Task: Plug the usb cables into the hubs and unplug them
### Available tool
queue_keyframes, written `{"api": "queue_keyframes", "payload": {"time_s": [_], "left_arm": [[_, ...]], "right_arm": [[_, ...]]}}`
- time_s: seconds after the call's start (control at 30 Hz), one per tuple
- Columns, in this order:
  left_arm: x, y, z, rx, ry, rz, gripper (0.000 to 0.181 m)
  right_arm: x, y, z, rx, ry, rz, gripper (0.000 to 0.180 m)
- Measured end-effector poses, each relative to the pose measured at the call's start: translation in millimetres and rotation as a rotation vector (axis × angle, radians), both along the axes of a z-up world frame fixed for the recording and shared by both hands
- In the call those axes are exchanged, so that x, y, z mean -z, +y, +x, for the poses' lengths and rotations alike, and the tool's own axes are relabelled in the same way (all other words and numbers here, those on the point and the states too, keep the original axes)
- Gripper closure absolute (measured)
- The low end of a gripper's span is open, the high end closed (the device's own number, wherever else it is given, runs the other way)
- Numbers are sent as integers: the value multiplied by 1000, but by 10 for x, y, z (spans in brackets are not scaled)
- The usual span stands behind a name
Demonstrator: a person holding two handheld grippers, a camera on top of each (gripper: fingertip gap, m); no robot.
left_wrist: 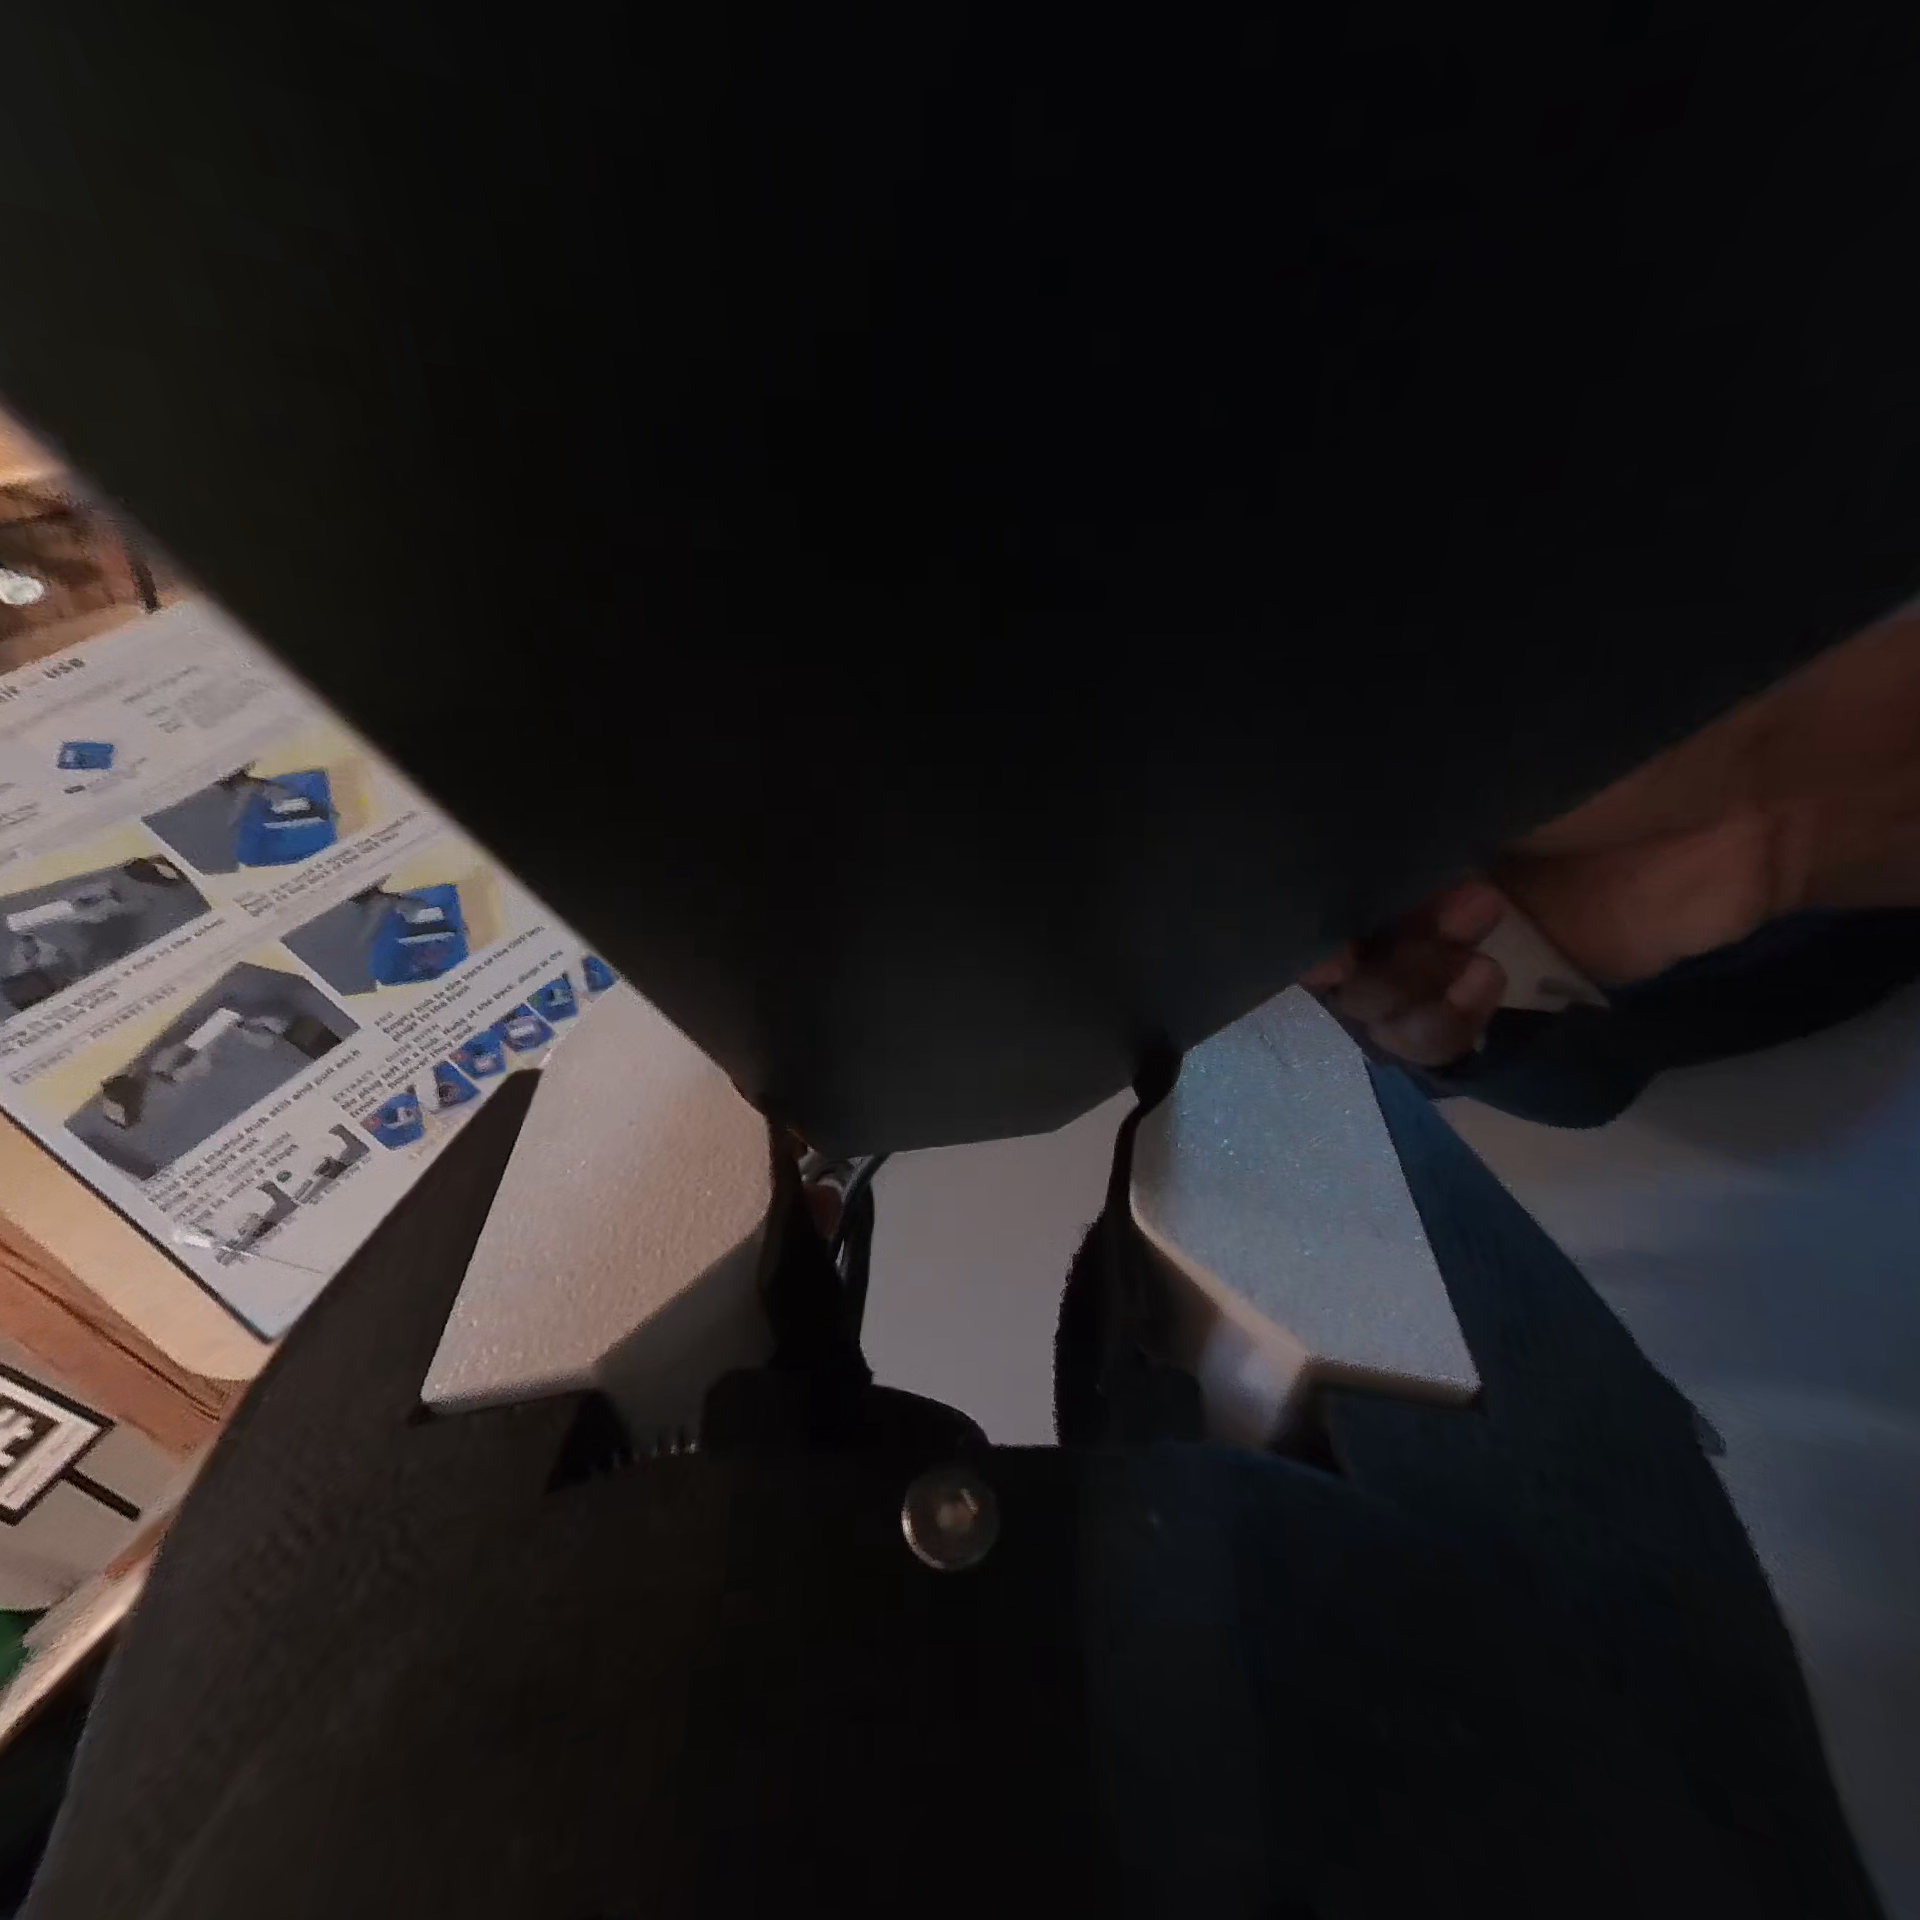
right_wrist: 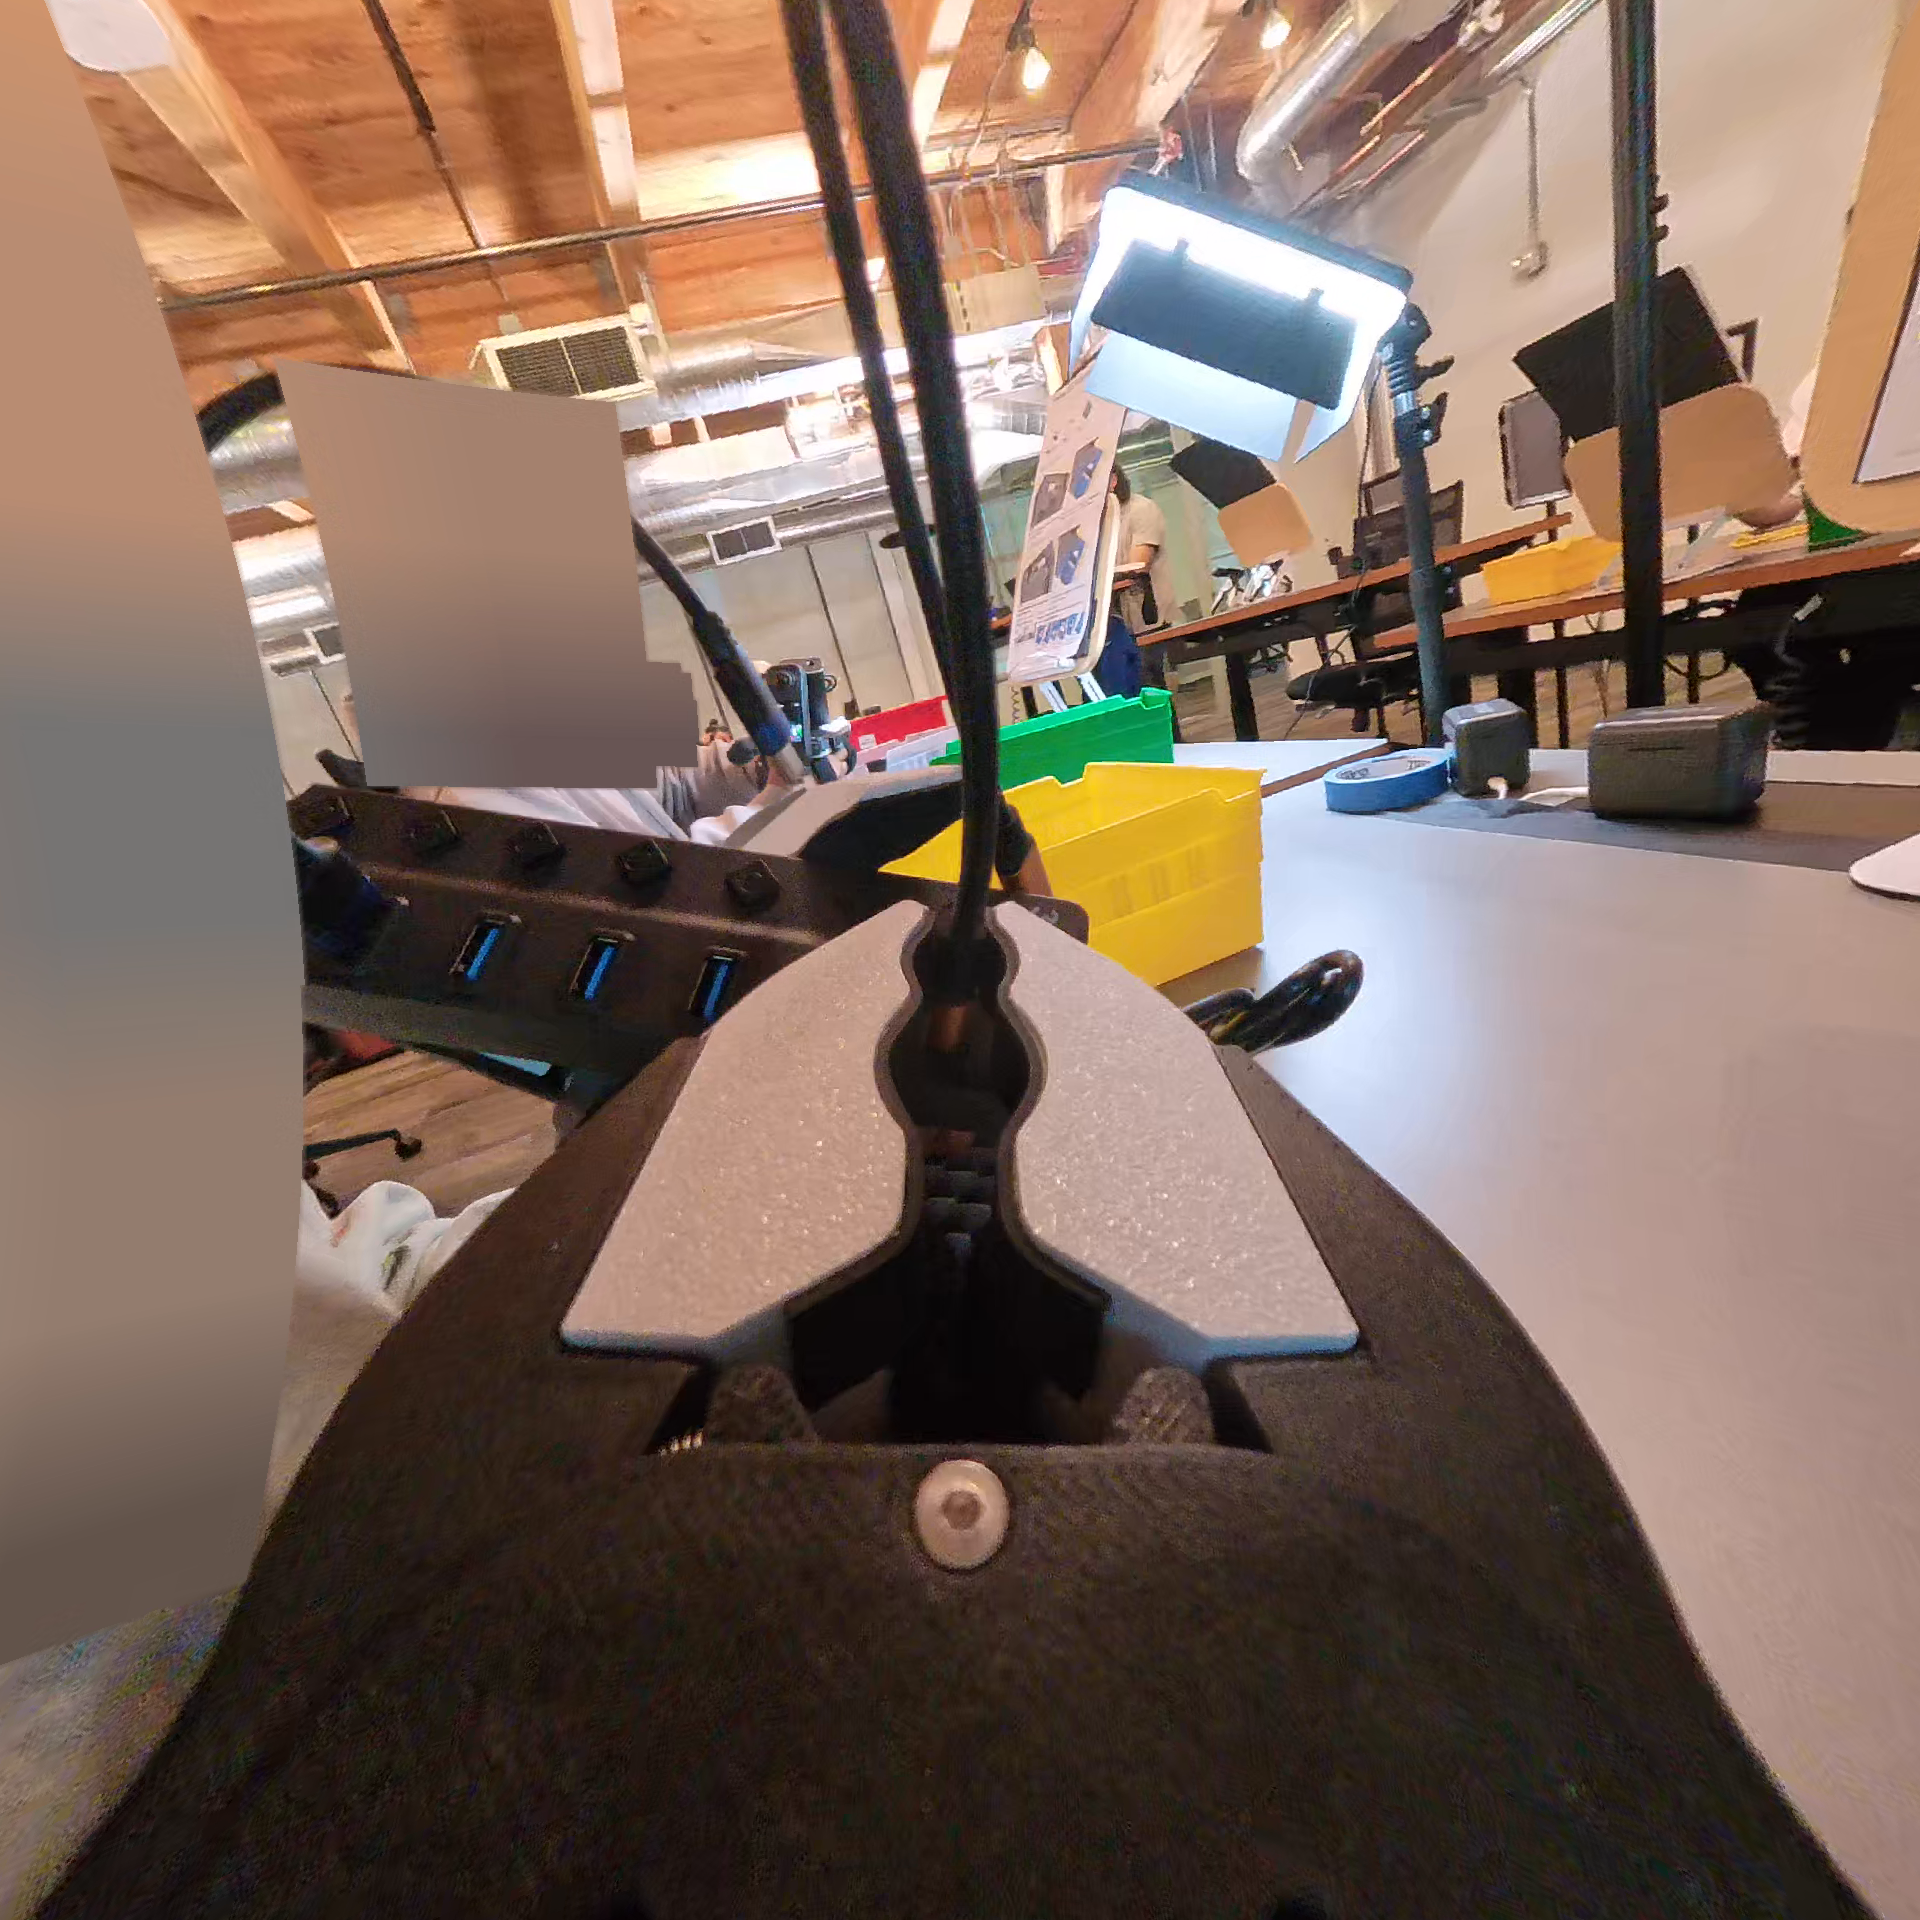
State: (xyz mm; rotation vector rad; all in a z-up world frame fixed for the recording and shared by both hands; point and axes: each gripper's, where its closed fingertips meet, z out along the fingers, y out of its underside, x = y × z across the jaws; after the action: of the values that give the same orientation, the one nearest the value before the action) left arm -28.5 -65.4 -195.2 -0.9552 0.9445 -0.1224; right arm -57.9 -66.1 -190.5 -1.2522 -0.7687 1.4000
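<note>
the right gripper is clamped tight on a black usb cable, its grey fingers pinching the thick end of the cable between their tips while two black strands run straight up out of the top of the right wrist view. just beyond and to the left of the fingertips sits a black usb hub, tilted, with a row of blue ports facing the camera and a row of small black buttons along its top edge; the cable end is near the hub, but whether it is in a port cannot be told, since the fingers hide it. behind the hub stand a yellow bin and a green bin on a grey table, with a roll of blue tape farther back to the right and a lit lamp panel on a stand above. in the left wrist view the left gripper has its grey fingers spread apart, and a big dark shape fills the view right at their tips; it is too dark to tell what it is or whether the fingers hold it. a printed sheet with pictures lies off to the left, and a person's hand shows at the right.
</note>
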Motion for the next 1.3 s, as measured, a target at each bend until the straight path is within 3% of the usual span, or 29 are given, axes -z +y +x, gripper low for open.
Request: {"api": "queue_keyframes", "payload": {"time_s": [0.07,0.13,0.2,0.43,0.6,0.87,1.0,1.2,1.3], "left_arm": [[52,40,8,3,10,-68,116],[332,141,-3,-11,110,-227,114],[512,230,-79,-71,158,-274,114],[95,168,-207,21,-119,-250,115],[-26,155,-281,76,-249,-272,114],[-50,172,-302,72,-281,-272,114],[-78,157,-309,79,-294,-260,114],[-93,161,-327,96,-324,-277,113],[-100,164,-336,104,-337,-285,114]], "right_arm": [[37,65,5,13,20,-31,172],[-198,345,428,194,208,-31,173],[-369,536,971,406,227,71,173],[-315,513,1182,414,-69,157,172],[-310,601,1580,586,-254,198,172],[-389,864,3043,1115,-417,124,172],[-423,925,3768,1458,-745,176,172],[28,1006,3877,1398,-1211,220,172],[360,1076,3849,1281,-1358,154,150]]}}
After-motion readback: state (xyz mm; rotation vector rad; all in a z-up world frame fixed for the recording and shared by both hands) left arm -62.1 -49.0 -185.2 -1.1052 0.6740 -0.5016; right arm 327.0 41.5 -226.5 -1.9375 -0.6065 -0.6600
